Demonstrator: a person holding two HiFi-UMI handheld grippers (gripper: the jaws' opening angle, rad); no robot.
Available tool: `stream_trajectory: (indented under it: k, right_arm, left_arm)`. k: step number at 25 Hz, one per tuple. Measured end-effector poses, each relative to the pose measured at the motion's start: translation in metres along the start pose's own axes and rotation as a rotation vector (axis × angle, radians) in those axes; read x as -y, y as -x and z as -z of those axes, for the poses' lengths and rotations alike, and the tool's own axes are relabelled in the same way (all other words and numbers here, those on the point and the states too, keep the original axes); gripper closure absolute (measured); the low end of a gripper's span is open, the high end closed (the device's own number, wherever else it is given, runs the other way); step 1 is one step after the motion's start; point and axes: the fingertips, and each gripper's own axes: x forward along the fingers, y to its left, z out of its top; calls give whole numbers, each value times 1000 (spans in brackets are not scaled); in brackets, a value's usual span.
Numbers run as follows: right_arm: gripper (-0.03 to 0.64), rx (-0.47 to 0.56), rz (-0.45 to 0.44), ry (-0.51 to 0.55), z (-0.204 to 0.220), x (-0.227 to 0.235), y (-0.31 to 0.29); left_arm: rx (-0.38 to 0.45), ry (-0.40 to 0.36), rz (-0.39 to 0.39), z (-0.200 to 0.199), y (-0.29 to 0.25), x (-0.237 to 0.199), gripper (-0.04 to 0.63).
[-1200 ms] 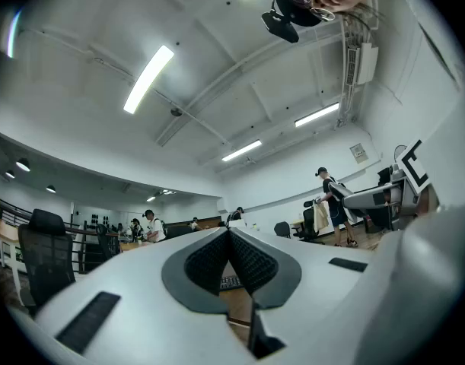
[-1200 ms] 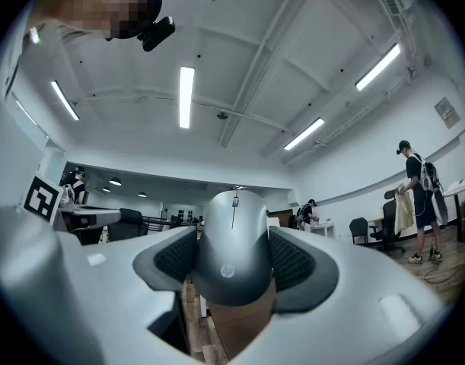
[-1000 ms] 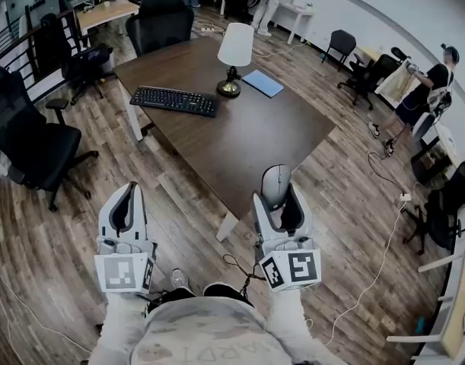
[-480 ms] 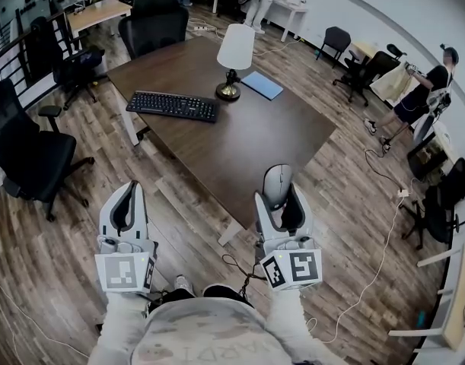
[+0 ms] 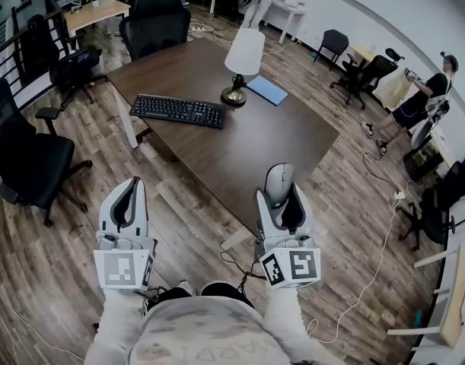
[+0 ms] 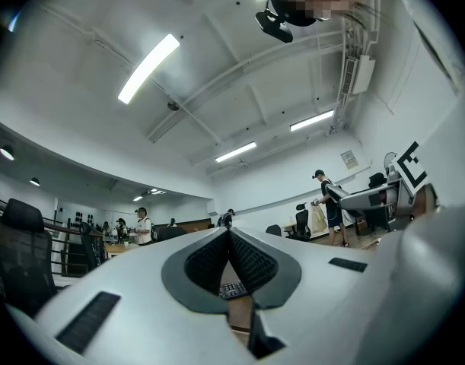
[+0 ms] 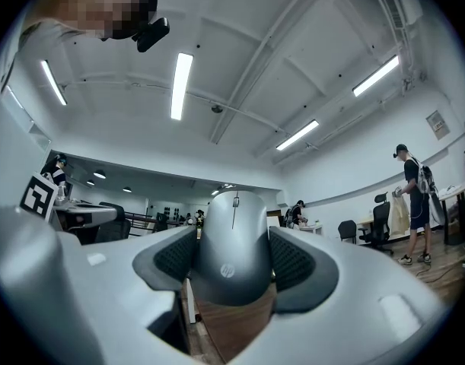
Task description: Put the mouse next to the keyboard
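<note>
R gripper point(image 5: 281, 196) is clamped on the grey rounded computer mouse point(image 7: 234, 251), pads on both its sides, scroll wheel end pointing away from the person. It's held up in the air at the near corner of the dark brown wooden counter point(image 5: 251, 154), not set down.

The black flat keyboard point(image 5: 178, 110) lies at the far left of the counter, well apart from the mouse. A lamp w/ white shade and brass base point(image 5: 242, 61) stands just right of it, w/ a blue flat folder point(image 5: 266, 90) beyond.

L gripper point(image 5: 127, 198) has its jaws together w/ nothing between, over the wood plank floor point(image 5: 57, 242).
</note>
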Motion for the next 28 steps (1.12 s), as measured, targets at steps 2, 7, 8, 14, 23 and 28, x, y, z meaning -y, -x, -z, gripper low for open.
stream_trajectory:
  k: [2,7,8,14,23,28]
  right_arm:
    - [310,2,3,2,1,-6,-6]
    - [310,0,-5,-2,5,-17,-21]
    - [310,3,-2,-1,6,-17,-25]
    - [310,-1,2,11,13,-13,-50]
    - [310,2,9,7,24,11,-116]
    - [310,4,11,6,33,27,-159]
  left_arm:
    - [1,4,3,3,-1,-8,589]
    - [0,19,-9,13,-5,-25,589]
    - [0,20,-11,15,-7,-28,589]
    - [-1,25,-23,24,-29,-42,589]
    - [5,20,-13,34,-100,-58,589]
    - [12,16,-12,42,-143,-68,589]
